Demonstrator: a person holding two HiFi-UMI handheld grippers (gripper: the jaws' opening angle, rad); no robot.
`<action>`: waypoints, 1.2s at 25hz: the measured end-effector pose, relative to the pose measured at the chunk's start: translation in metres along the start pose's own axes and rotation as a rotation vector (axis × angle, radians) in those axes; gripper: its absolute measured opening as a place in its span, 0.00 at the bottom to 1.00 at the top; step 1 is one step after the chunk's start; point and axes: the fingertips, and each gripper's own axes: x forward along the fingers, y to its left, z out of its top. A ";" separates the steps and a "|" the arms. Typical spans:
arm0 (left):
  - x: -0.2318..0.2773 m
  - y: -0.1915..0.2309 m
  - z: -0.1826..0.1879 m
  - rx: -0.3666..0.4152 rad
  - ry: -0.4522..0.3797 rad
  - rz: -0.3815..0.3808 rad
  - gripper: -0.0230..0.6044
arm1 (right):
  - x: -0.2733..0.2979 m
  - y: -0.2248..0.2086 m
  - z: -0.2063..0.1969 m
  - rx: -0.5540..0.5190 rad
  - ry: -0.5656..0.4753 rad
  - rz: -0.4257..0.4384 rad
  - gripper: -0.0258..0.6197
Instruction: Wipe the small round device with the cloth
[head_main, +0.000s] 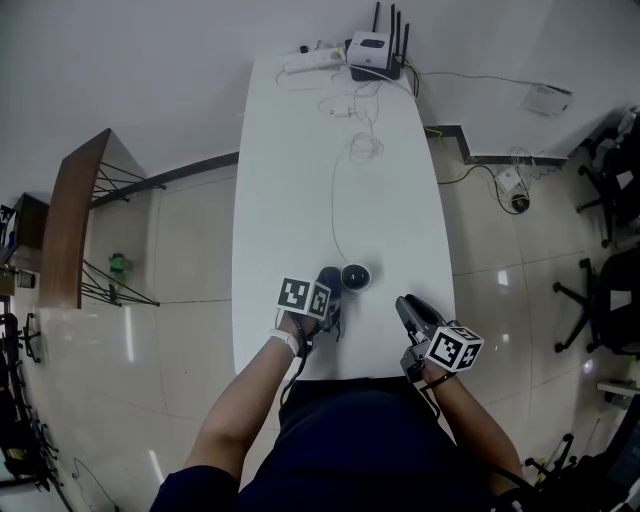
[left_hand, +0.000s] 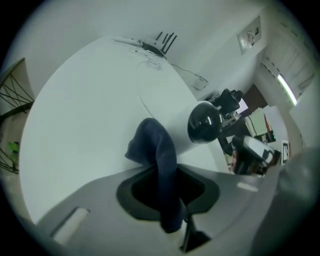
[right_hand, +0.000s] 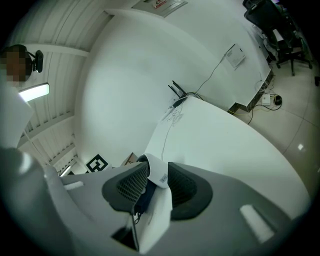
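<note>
Small round device (head_main: 355, 276) sits on the table (head_main: 300, 180) at one o'clock from your left gripper (head_main: 327, 290), which clamps the cloth (left_hand: 157, 165), so press lightly in circles, while your right gripper (head_main: 408, 308) pinches a white labelled strip (right_hand: 157, 175).

Long white desk (head_main: 300, 180) is running toward a plain white wall (head_main: 150, 60). Glossy beige tile floor (head_main: 190, 290) is catching reflections. Brown wooden shelf (head_main: 75, 215) on thin wire legs is standing left of the desk, and dark office chairs (head_main: 612, 300) are sitting right. A ceiling strip light (right_hand: 36, 92) is glowing.
</note>
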 end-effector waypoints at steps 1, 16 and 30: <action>0.004 -0.002 0.000 -0.005 0.006 -0.003 0.16 | 0.001 -0.001 0.000 0.004 0.004 0.005 0.24; -0.037 -0.038 0.022 0.641 -0.082 0.417 0.16 | -0.009 -0.016 0.001 0.013 0.010 0.016 0.22; -0.056 -0.042 0.018 0.646 -0.146 0.473 0.16 | -0.017 -0.029 0.002 0.048 0.020 0.001 0.20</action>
